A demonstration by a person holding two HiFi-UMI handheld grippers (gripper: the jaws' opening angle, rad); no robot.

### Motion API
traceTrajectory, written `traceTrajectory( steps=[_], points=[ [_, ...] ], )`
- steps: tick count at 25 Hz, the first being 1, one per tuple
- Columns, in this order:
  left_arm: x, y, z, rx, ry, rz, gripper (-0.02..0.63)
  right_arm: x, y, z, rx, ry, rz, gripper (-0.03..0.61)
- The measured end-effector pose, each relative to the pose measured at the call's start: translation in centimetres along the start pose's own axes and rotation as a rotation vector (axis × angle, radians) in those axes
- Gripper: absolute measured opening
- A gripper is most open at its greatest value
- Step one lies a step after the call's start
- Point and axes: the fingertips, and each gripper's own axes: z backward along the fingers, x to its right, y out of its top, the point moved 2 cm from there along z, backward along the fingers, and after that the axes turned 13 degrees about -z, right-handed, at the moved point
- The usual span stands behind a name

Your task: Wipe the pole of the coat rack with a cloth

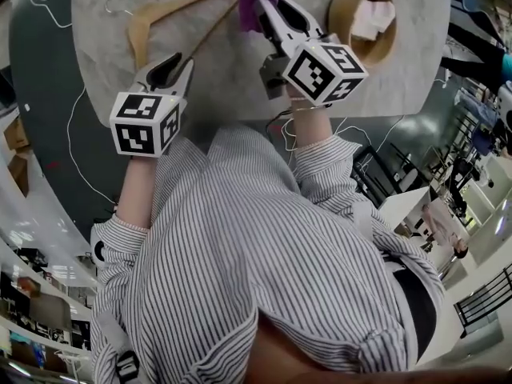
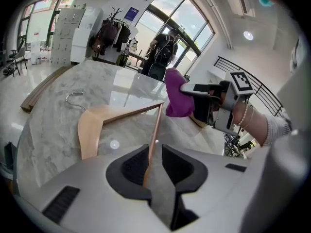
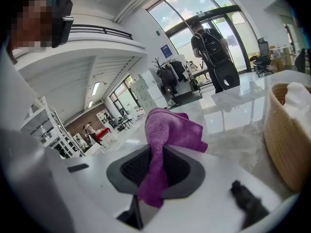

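Observation:
A wooden coat hanger [image 1: 141, 24] with a metal hook [image 2: 74, 96] lies on the round marble table [image 1: 100, 54]. My left gripper [image 1: 178, 66] is shut on the hanger's thin crossbar [image 2: 154, 135], which runs up between its jaws in the left gripper view [image 2: 149, 174]. My right gripper [image 1: 270, 8] is shut on a purple cloth [image 3: 167, 130], held above the table just right of the hanger's far end. The cloth [image 2: 177, 98] hangs bunched from its jaws [image 3: 154, 173]. No coat rack pole shows near the grippers.
A round woven basket [image 1: 358, 24] with something white [image 3: 297, 98] inside stands on the table to the right of the cloth. White cables [image 1: 76, 142] trail on the dark floor. A person with a backpack [image 3: 214, 52] stands near the glass doors.

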Motion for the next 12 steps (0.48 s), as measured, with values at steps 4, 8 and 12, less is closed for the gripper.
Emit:
traceTrajectory(
  steps=[4, 8, 12],
  points=[
    [-0.1, -0.8, -0.8, -0.031, 0.003, -0.022, 0.083, 0.9, -0.3, -0.4, -0.007, -0.020, -0.005, 0.074],
    [-0.7, -1.1, -1.5, -0.040, 0.006, -0.006, 0.083, 1.7, -0.1, -0.9, -0.009, -0.036, -0.005, 0.074],
    [-0.7, -1.7, -1.8, -0.060, 0.001, -0.008, 0.083, 2.2, -0.3, -1.2, -0.010, -0.045, -0.012, 0.074]
  ],
)
